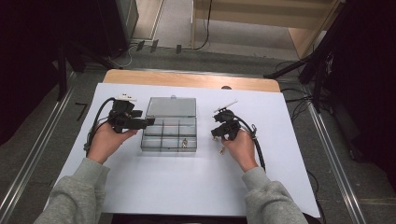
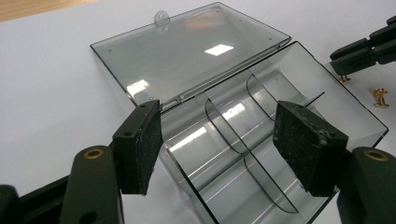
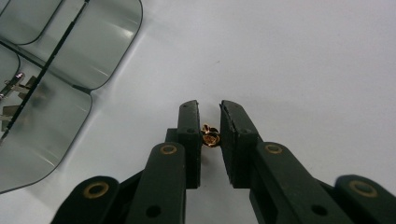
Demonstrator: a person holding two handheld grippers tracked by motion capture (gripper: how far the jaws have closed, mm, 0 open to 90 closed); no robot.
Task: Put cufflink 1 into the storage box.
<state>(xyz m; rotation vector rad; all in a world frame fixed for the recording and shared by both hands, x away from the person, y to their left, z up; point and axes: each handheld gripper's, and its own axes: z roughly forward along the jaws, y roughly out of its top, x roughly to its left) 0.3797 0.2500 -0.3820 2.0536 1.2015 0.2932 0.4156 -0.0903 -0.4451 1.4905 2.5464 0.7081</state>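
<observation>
A clear smoky plastic compartment box [image 2: 261, 135], lid open, sits between the left gripper's [image 2: 219, 144] wide-spread jaws. The right gripper [image 3: 210, 122] is narrowed around a tiny gold metal fitting [image 3: 209, 134], though contact is unclear.

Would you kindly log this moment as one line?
left gripper: open, astride clear compartment box | right gripper: around gold clip, grip unclear | second gold clip: on table
</observation>
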